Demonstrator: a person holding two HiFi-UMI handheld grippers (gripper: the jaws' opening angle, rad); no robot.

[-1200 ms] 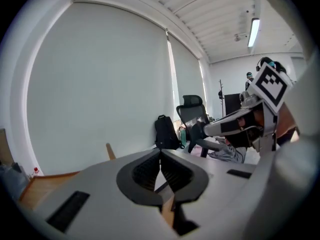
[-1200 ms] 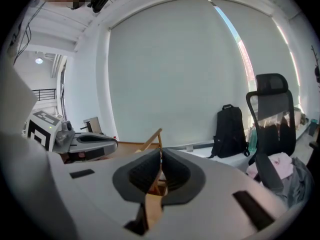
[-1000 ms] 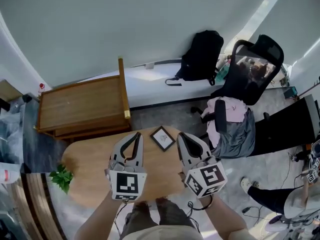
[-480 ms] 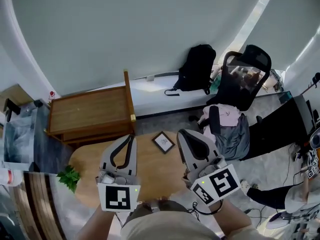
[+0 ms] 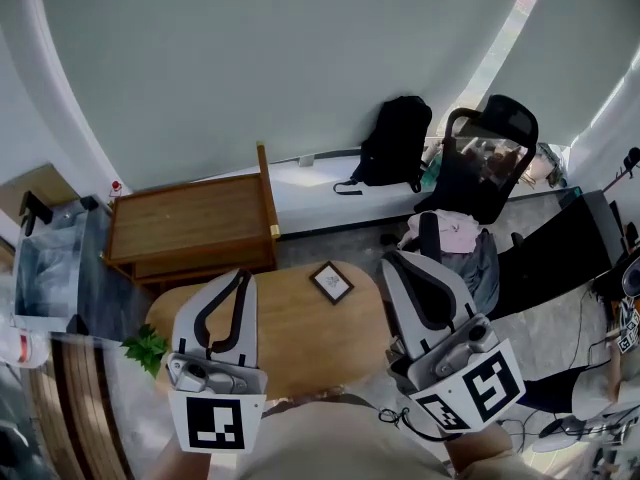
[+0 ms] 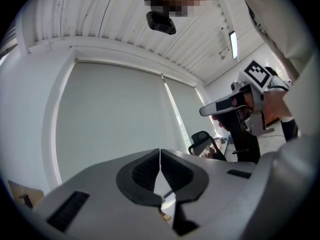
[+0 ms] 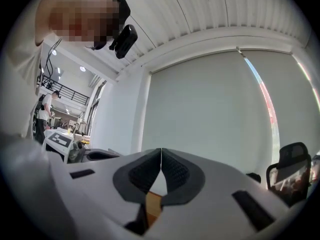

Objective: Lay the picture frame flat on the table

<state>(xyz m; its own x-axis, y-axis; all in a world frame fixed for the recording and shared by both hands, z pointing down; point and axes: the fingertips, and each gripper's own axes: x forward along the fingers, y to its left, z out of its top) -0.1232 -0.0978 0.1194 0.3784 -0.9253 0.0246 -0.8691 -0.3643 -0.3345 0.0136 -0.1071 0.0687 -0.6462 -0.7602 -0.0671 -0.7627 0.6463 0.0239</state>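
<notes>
A small black-framed picture frame [image 5: 331, 281] lies flat near the far edge of the round wooden table [image 5: 285, 333] in the head view. My left gripper [image 5: 238, 276] is held up at the lower left, shut and empty, well short of the frame. To the right of the table, my right gripper [image 5: 392, 260] is raised, also shut with nothing in it. Both gripper views point up at the wall and ceiling; the left gripper [image 6: 159, 152] and right gripper [image 7: 161, 151] show their pads touching. The frame is not visible in either of them.
A small green plant [image 5: 147, 348] sits at the table's left edge. Behind the table stand a wooden cabinet [image 5: 190, 226], a black backpack [image 5: 393, 140] on a white ledge and an office chair [image 5: 478, 168] draped with clothes [image 5: 450, 243]. A transparent bin [image 5: 52, 263] is at the left.
Both grippers have drawn back toward me and apart, away from the picture frame, and tilted upward. The head view has shifted a little; the frame stays flat on the table.
</notes>
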